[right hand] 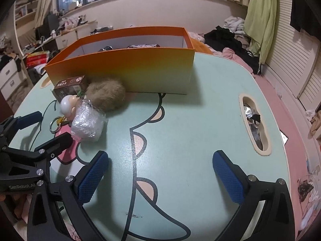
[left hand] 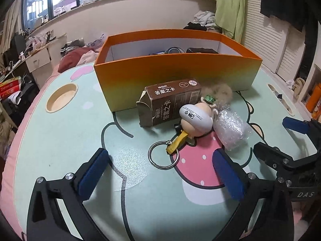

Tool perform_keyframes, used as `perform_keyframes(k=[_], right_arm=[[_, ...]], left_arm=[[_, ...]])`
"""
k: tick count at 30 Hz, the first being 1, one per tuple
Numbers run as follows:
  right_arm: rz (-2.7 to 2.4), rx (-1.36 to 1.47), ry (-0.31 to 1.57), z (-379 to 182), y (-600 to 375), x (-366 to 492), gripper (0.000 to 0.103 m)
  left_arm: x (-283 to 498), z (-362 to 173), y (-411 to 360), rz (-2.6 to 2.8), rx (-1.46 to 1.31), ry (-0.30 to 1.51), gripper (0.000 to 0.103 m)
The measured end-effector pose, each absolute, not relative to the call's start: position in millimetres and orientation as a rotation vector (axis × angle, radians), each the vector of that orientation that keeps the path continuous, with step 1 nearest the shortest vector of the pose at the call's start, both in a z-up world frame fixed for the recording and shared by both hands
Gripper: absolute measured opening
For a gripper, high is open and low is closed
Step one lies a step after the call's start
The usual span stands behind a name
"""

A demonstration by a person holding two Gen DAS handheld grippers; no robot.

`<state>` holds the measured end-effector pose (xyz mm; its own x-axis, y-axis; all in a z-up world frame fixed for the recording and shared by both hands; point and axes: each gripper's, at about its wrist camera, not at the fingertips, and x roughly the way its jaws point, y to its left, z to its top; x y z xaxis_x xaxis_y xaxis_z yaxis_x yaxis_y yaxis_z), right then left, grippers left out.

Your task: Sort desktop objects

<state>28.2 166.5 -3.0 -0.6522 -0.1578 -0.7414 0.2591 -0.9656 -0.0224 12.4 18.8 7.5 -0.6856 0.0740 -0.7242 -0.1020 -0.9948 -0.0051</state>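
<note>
So both claws, left claw (left hand: 160, 172) and right claw (right hand: 160, 172), gape wide and empty over the bench (right hand: 190, 120); the toy keychain (left hand: 195, 120), card box (left hand: 170, 102), pompom (right hand: 106, 94) and wrapped bundle (right hand: 88, 124) sit clustered against the orange box (left hand: 176, 80), handy for dropping in.

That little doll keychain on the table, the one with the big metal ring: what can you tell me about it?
The doll keychain is a small, glossy, plastic-looking figure with a pale peach body and a white part printed with "CN". It lies on its side on the table, over a pink strawberry print. A yellow strap links it to a metal ring lying flat. It rests against the brown card box, with the clear plastic-wrapped bundle on its other side. Nothing holds it; the left tongs are open, short of it.
</note>
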Motion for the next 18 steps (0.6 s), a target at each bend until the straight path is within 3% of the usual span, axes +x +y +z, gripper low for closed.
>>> perform_keyframes(k=[18], right_arm=[[-2.652,1.166,0.193,-2.9,163.8,25.7,0.103]], left_arm=[[12.2,8.0,20.0,2.800,-1.199,0.054,0.103]])
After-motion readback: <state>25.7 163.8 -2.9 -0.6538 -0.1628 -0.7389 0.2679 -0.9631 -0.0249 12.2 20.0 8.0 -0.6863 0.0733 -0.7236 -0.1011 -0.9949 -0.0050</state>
